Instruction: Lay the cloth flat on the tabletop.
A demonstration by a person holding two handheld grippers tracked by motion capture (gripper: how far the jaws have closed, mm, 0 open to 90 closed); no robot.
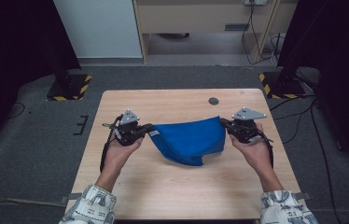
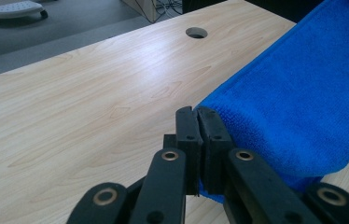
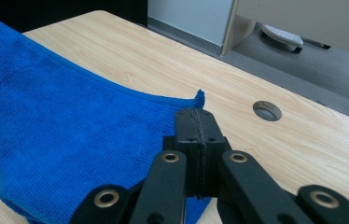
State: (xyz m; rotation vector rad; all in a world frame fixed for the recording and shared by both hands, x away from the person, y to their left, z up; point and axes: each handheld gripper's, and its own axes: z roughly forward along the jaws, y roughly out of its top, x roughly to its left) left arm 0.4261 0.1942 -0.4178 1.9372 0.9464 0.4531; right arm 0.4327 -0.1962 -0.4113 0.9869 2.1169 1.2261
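Note:
A blue microfibre cloth hangs stretched between my two grippers above the middle of the wooden table, sagging in a fold toward the front. My left gripper is shut on the cloth's left corner; in the left gripper view the jaws pinch the hemmed edge of the cloth. My right gripper is shut on the right corner; in the right gripper view its jaws clamp the cloth just below a small tip of fabric. A hand holds each gripper.
A round cable hole lies in the table top behind the cloth, also the hole and the hole. Two stand bases with yellow-black tape sit on the grey floor beyond the table. Cables trail at the right.

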